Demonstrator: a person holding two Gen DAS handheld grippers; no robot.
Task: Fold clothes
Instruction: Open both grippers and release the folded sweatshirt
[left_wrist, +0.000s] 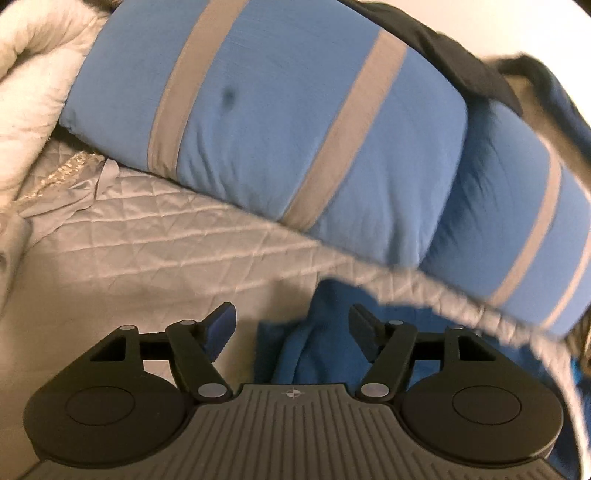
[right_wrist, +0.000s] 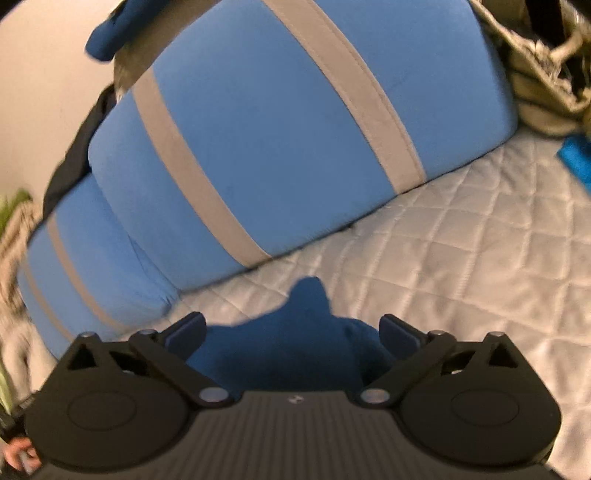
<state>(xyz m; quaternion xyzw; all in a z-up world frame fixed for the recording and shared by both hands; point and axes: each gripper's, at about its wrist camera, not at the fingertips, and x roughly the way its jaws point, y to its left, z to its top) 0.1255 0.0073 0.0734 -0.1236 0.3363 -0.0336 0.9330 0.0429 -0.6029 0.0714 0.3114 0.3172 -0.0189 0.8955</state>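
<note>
the left gripper has its jaws set wide apart, and the dark blue garment lies bunched in the gap between them, below the fingers; neither pad clearly presses on the cloth, so it holds nothing that i can see. the right gripper is likewise spread wide, with a peak of the same dark blue garment rising between its fingers, again with no pinch showing.

taking the garment as landmark: it rests on the quilted bedspread, and just beyond it lie the blue pillows with grey stripes, two of them side by side. past the pillows, a dark cloth is draped over their far edge. to the garment's left in the left wrist view sits a white fluffy blanket.

as a judgement, both grippers are poised over the cloth with jaws parted, which would fit either being about to take hold for a fold or having just let go of one; motion blur hides how the garment is laid. any grasp would need a single edge or corner picked out of the bunched fabric rather than a thick wad.
</note>
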